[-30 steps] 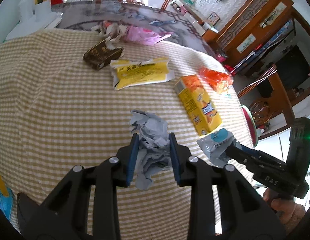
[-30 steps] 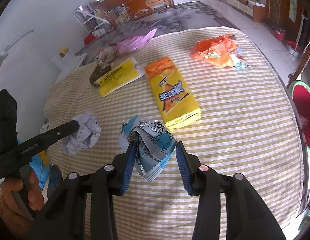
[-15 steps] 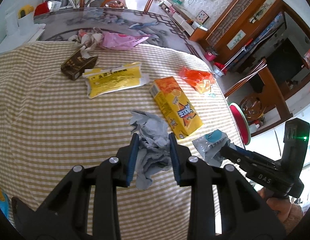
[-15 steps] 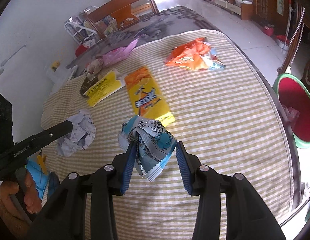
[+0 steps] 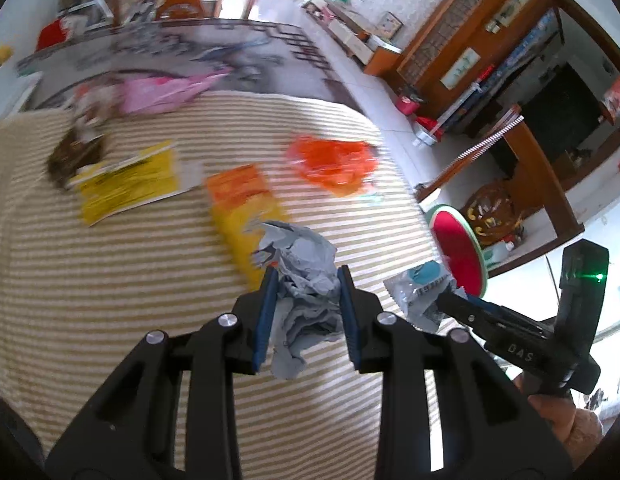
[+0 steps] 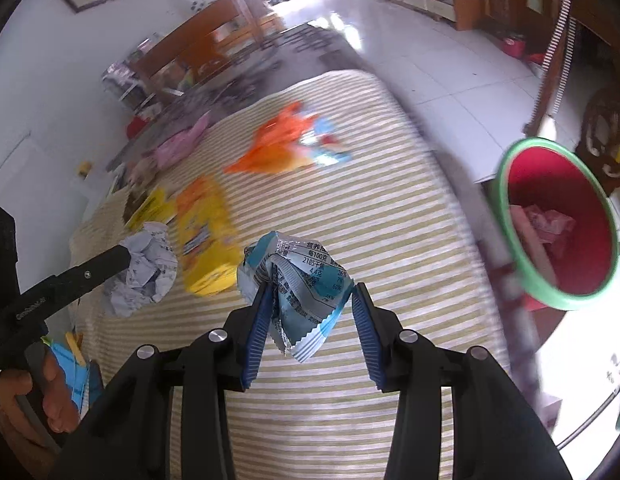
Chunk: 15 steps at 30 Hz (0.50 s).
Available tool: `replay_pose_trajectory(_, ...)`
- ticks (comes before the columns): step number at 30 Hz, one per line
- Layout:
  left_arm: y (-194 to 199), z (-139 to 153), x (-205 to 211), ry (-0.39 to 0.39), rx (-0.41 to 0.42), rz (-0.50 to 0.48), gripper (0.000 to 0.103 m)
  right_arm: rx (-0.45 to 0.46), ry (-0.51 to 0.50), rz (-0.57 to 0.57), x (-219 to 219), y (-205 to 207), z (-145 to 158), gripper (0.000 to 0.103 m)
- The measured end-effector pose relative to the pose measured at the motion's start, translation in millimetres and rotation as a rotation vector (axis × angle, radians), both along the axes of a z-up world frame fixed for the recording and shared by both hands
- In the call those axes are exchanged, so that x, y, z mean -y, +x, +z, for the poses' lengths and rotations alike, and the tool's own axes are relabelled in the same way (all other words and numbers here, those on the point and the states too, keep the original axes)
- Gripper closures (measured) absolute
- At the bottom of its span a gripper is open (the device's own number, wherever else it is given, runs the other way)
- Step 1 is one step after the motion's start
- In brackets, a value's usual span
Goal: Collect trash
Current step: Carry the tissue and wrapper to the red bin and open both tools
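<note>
Now crumpled paper (image 5: pixel 306 276) clamped between left tongs (image 5: pixel 306 312); wrapper (image 6: pixel 298 280) between right tongs (image 6: pixel 310 320).

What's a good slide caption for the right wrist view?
Right tongs carrying a blue-and-white wrapper toward the red bin.

Left gripper (image 5: pixel 306 312) and right gripper (image 6: pixel 310 322): black bodies, blue ribbed pads, silver screws; right carries "DAS" lettering, green LED.

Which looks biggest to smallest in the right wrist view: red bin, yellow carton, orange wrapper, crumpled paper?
1. red bin, though it sits nearer the camera.
2. yellow carton and orange wrapper: blurred, too alike to rank.
3. crumpled paper.
</note>
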<state>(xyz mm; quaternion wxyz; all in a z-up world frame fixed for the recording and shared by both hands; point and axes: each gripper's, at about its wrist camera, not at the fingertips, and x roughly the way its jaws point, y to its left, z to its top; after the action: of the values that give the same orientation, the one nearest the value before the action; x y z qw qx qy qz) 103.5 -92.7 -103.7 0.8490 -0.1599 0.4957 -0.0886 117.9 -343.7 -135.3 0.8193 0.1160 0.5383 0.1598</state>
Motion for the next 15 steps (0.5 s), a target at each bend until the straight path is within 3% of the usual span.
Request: replay_pose_trajectory(15,76,8,159,-0.069,0.025,-0.227,0.074,0.012,0.0,-0.27,171,24,4,0.062)
